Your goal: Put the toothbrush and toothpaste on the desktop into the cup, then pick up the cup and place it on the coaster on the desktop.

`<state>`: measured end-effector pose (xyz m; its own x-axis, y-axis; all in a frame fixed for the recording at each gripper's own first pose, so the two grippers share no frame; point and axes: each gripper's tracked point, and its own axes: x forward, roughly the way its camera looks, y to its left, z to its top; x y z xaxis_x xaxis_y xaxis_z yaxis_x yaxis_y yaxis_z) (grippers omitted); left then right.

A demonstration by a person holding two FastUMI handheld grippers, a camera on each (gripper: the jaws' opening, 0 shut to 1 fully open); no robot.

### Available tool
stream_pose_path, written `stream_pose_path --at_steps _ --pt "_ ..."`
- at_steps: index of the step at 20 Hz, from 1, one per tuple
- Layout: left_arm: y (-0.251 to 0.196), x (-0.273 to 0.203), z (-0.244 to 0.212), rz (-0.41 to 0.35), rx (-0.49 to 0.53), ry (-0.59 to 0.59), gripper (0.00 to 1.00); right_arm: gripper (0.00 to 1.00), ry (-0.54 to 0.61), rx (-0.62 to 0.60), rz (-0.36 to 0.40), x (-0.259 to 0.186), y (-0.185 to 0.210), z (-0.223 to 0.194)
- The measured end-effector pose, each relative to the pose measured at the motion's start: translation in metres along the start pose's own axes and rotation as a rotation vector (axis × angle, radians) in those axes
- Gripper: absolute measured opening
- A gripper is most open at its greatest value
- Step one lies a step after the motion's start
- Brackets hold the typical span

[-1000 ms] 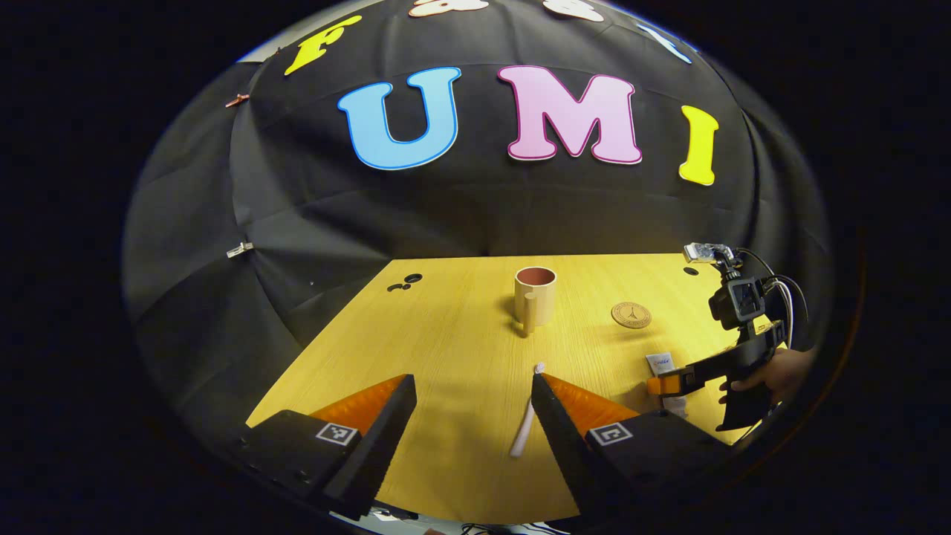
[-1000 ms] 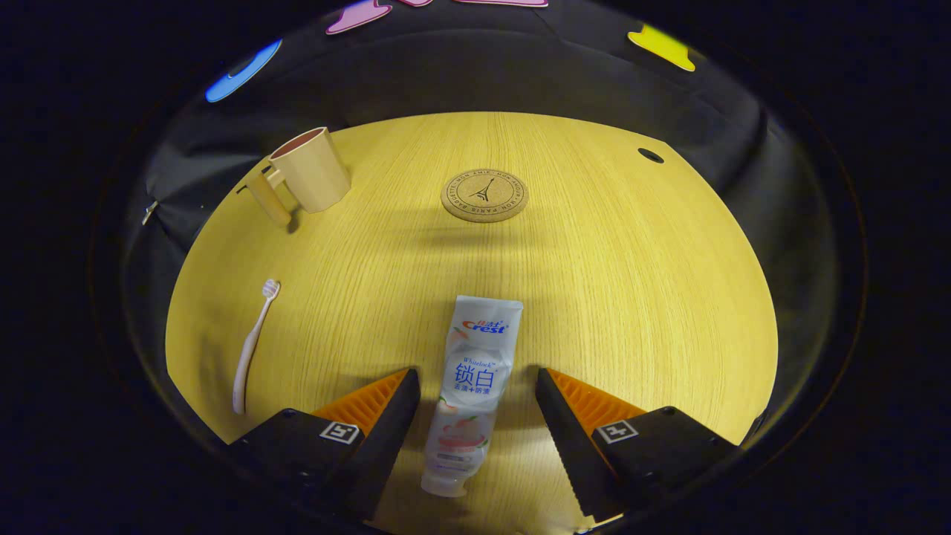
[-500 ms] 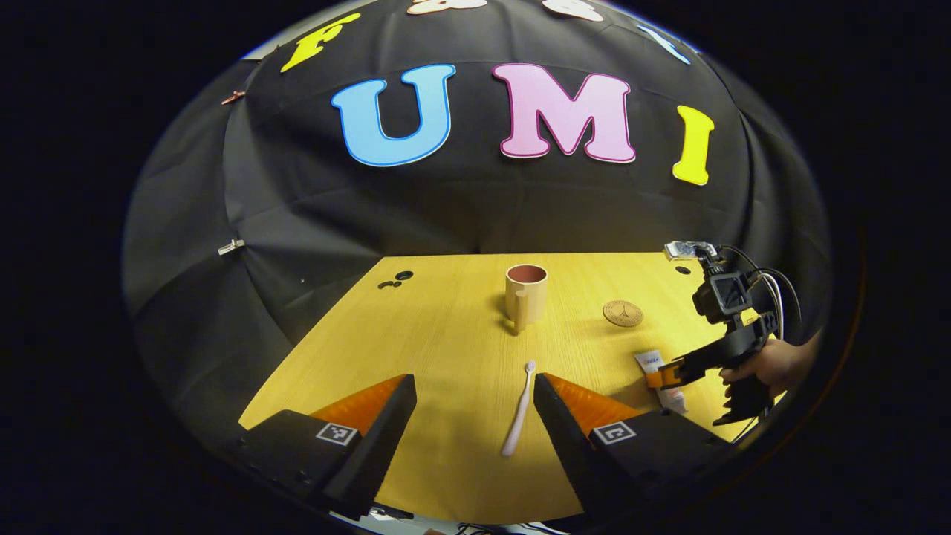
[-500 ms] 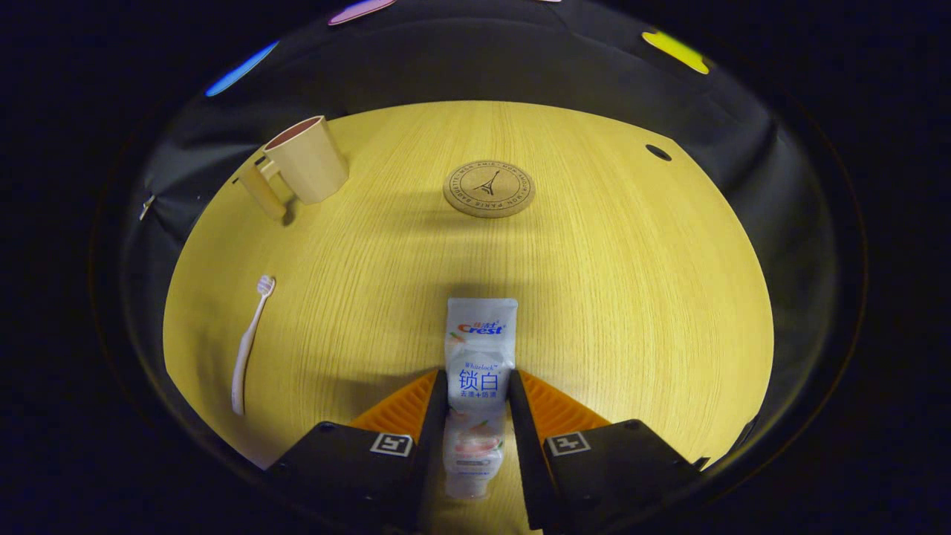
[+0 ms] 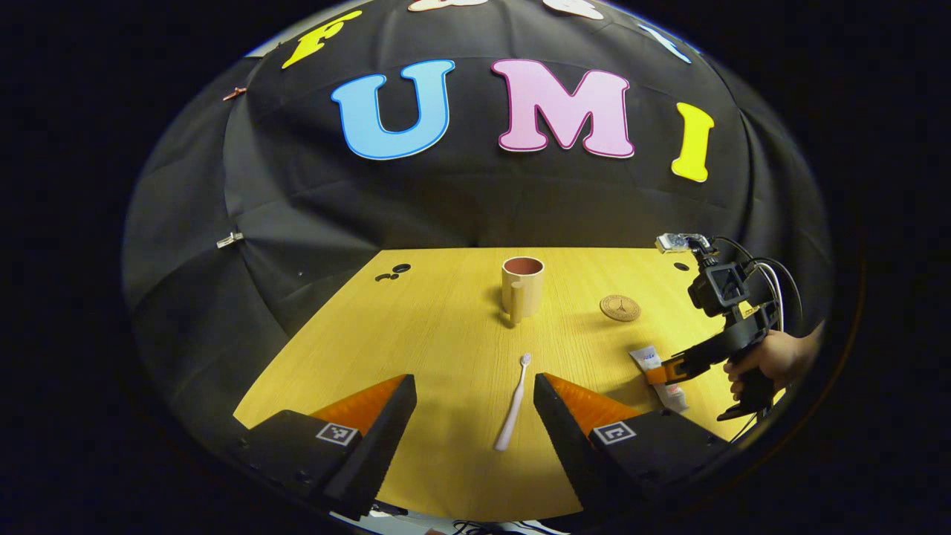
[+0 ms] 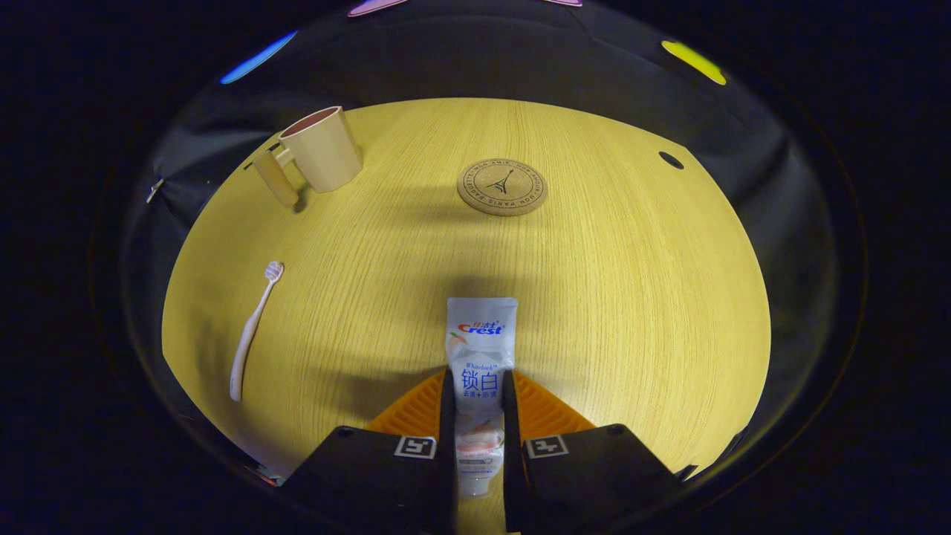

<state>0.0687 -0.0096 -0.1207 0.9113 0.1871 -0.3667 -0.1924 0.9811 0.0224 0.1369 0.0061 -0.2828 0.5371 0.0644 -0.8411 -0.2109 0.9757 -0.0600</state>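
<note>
On the yellow wood-grain worktop (image 6: 631, 297) — four task items and two tools.

Toothpaste (image 6: 481, 349): white tube lying flat near the front edge, crimped end pointing toward the coaster, cap end toward the camera. Right hand-held gripper (image 6: 478, 423) is closed narrow on it, one finger pressed to each side of the tube's lower half. From the left gripper view the same tube (image 5: 648, 360) lies at the right edge of the worktop, with the right hand-held gripper (image 5: 669, 369) on it and a hand (image 5: 769, 360) holding that tool.

Toothbrush (image 5: 513, 405): pale, lying flat, bristle head toward the cup, handle toward the front. It rests between the fingers of the left hand-held gripper (image 5: 474, 416), nearer the right-side one, touched by neither — jaws wide apart.

Cup (image 5: 522, 286): beige with a reddish interior, upright at the far middle of the worktop, handle facing the camera in the left gripper view.

Coaster (image 6: 501, 187): round cork disc, bare, well to the right of the cup.
</note>
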Motion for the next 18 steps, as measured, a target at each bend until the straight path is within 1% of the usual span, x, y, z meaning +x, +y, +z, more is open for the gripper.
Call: stream_pose_path --at_steps 5,8,10,13,18 --pt "-0.004 0.019 -0.003 -0.03 -0.008 0.026 0.99 0.28 -0.024 0.021 0.011 -0.013 -0.006 0.002" --pt "-0.011 0.042 -0.006 -0.059 0.008 0.062 0.99 0.28 -0.049 0.034 0.024 -0.024 -0.009 0.008" --pt "-0.02 0.062 -0.014 -0.085 0.029 0.105 0.99 0.28 -0.065 0.044 0.038 -0.034 -0.01 0.011" --pt "-0.031 0.088 -0.039 -0.109 0.052 0.189 0.98 0.28 -0.093 0.047 0.05 -0.047 -0.013 0.015" --pt "-0.048 0.119 -0.075 -0.158 0.027 0.324 0.94 0.28 -0.137 0.065 0.065 -0.068 -0.022 0.021"
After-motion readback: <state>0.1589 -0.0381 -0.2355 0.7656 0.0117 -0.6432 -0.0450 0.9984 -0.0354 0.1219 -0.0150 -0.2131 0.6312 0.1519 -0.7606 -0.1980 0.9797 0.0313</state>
